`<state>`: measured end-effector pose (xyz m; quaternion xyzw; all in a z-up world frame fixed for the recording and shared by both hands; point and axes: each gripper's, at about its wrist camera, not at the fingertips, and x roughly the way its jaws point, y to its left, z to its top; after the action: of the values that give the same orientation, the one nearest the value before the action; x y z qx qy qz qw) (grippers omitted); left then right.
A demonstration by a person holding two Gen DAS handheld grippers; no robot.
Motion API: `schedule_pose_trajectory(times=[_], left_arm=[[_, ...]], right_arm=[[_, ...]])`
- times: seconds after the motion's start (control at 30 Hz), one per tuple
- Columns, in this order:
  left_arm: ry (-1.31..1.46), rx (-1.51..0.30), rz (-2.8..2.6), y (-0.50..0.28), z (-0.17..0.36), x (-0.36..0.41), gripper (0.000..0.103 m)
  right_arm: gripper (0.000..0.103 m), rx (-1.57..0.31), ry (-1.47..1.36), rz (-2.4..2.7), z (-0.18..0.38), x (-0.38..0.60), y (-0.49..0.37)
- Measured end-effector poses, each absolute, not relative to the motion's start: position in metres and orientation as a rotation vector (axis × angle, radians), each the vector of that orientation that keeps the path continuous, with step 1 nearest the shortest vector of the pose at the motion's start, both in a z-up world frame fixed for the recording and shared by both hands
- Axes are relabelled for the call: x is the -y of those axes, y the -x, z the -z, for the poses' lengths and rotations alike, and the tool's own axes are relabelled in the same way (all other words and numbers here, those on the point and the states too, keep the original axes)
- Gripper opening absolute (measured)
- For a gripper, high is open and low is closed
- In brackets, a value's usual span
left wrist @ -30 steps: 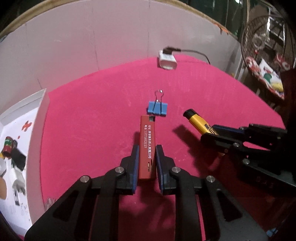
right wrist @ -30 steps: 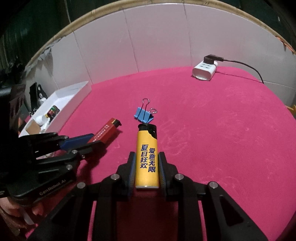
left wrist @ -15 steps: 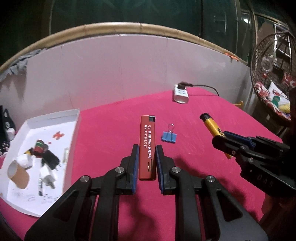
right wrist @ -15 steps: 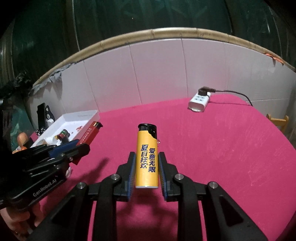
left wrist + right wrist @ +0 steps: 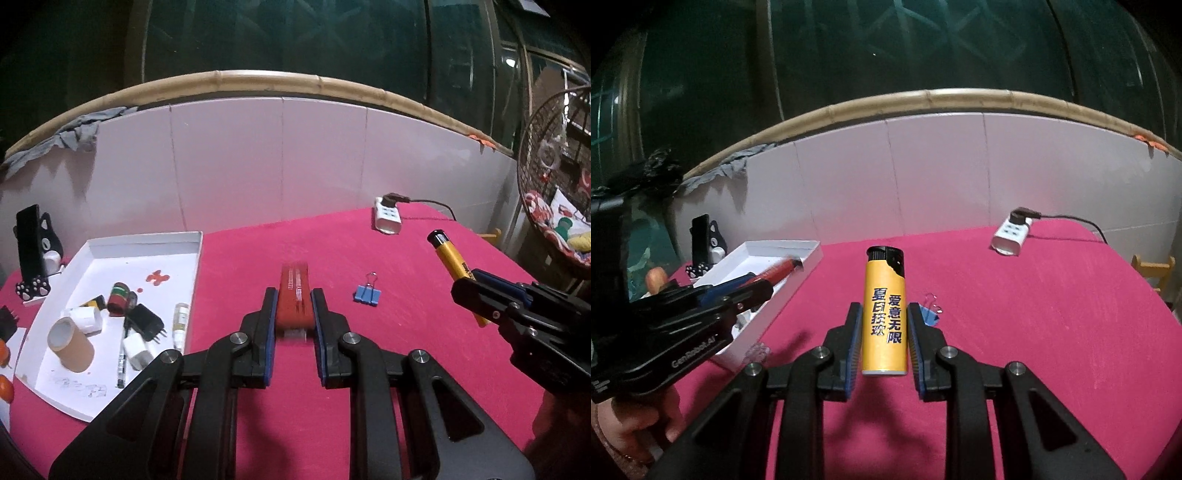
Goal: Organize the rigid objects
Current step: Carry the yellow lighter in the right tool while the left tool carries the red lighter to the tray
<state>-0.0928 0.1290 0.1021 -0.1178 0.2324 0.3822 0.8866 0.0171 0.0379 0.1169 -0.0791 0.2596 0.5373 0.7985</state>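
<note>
Carrying one lighter each: left gripper (image 5: pixel 293 314) pinches the red lighter (image 5: pixel 294 295), right gripper (image 5: pixel 884 332) pinches the yellow lighter (image 5: pixel 884 314), both long axes running forward along the fingers. White tray (image 5: pixel 197 258) lies left of both, nearer the left gripper; red lighter is blurred, probably above the cloth short of the tray rim.

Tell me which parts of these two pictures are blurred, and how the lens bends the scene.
Left wrist view: the red lighter in the left tongs is smeared, its print unreadable, while the blue binder clip stays fairly sharp. Right wrist view: the yellow lighter is crisp, its characters legible. Both views: the fisheye bows the bamboo rail into an arc.
</note>
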Motion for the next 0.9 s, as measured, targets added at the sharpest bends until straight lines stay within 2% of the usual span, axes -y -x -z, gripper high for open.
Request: schedule_pose_trajectory(times=[0.9], left_arm=[[0.275,-0.409,-0.879,0.143,-0.115,-0.138,0.017]], right_arm=[[0.022,-0.495,0.193,-1.251,-0.140,-0.054,0.017]])
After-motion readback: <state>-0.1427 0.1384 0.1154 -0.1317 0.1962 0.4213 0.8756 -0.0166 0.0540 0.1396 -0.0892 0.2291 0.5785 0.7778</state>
